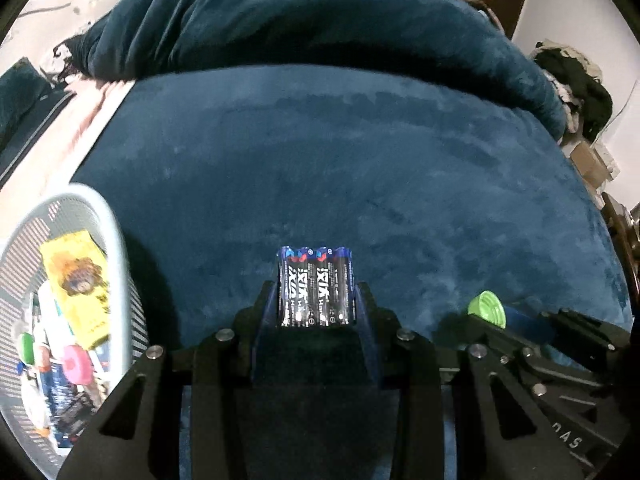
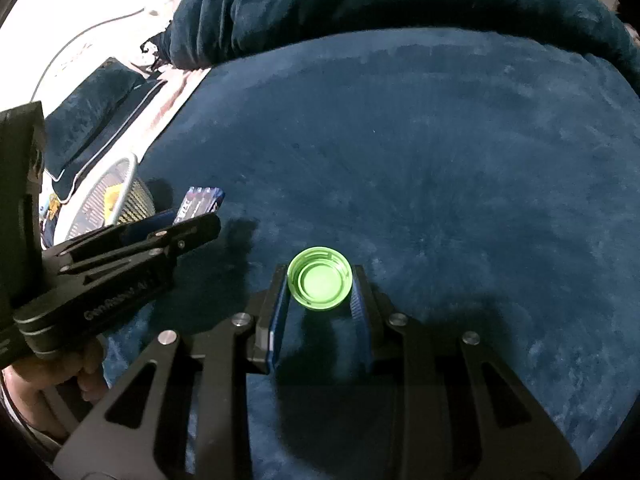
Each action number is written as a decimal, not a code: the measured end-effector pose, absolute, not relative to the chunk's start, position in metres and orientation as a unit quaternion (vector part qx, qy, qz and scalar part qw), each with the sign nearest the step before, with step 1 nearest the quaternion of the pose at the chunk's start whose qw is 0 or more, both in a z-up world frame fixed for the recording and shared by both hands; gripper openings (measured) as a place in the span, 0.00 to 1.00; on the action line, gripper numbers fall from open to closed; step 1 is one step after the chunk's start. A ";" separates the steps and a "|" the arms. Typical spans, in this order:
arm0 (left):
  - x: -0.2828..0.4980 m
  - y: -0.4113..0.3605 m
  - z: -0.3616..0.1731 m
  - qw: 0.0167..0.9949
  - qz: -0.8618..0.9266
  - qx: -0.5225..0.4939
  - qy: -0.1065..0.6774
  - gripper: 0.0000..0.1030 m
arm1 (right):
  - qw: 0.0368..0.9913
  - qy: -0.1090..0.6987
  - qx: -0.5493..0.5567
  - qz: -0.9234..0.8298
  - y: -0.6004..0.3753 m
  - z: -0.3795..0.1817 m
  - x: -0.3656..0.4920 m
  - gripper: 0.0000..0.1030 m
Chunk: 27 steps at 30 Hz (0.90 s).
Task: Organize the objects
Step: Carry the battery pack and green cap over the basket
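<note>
Left wrist view: we see our left gripper (image 1: pixel 316 300) pinching a battery pack (image 1: pixel 316 286) at lower centre of the frame, above the blue blanket (image 1: pixel 360 152). At lower left sits the basket (image 1: pixel 116 240), and only here do we see its contents: a yellow box (image 1: pixel 78 284) and a pink item (image 1: pixel 75 364). The green cap (image 1: pixel 488 309) shows edge-on at lower right.

The right wrist view shows what the left does not: the cap (image 2: pixel 320 279) open side up, clamped between our right gripper (image 2: pixel 320 292) fingers at centre. The basket (image 2: pixel 112 196) appears small at middle left, beside the batteries (image 2: pixel 200 202).
</note>
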<state>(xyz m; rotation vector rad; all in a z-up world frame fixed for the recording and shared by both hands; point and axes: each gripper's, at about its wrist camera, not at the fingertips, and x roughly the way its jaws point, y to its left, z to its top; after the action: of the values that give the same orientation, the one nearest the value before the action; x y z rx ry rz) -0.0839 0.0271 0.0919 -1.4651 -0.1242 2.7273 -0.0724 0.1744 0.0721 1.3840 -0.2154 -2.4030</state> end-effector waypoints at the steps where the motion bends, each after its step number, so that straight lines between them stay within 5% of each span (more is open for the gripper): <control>1: -0.082 0.026 0.099 0.022 0.883 -0.468 -0.039 0.38 | 0.179 -0.076 0.488 -0.851 0.174 0.075 -0.071 0.29; 27: -0.005 -0.123 0.182 -0.109 0.900 -0.400 -0.132 0.38 | 0.266 -0.026 0.444 -0.856 0.038 0.168 -0.046 0.29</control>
<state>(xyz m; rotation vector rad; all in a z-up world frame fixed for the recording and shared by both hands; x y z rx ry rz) -0.0049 -0.1233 0.1818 -1.3520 -0.4449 3.0429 -0.0459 0.0379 0.1679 1.1982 -0.0695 -2.3106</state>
